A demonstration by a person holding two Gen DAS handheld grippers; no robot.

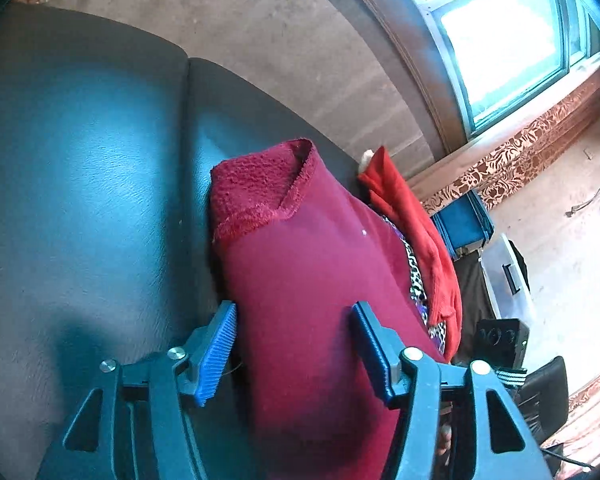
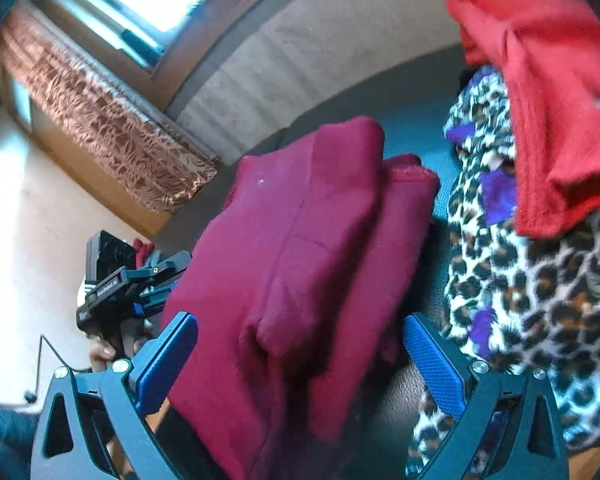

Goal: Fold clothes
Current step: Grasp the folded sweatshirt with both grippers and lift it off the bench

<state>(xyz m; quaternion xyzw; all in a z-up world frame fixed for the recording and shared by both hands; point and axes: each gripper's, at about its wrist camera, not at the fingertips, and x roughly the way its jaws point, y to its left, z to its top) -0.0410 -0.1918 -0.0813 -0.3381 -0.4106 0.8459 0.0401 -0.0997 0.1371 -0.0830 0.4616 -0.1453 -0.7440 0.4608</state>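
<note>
Item 1, left: my left gripper (image 1: 294,344). Jaws wide, holding nothing. The blue pads stand on either side of the maroon garment (image 1: 300,264), the left pad just beside its edge, the right pad over its cloth; whether either pad touches it I cannot tell.

Item 2, centre: the maroon garment itself, partly folded, lying on a dark padded surface (image 1: 80,184). Seen from my left gripper, its long axis runs straight away from the jaws, the fleecy turned-back end (image 1: 260,184) being the far end. The near end passes between and under the jaws.

Item 3, centre-right: my right gripper (image 2: 300,356). Jaws wide, holding nothing. The same maroon garment (image 2: 296,248) lies between its pads and reaches away up the frame, with a lengthwise fold showing as two overlapping layers. The left gripper's body shows at its left edge, close against the cloth.

Item 4, right: a leopard-print cloth (image 2: 532,288) with a red garment (image 2: 548,120) heaped on it, beside the maroon piece, unfolded.

Judgement: both grippers sit at the same near end, about equally close. The next fold likely carries that end away along the long axis toward the fleecy end.
</note>
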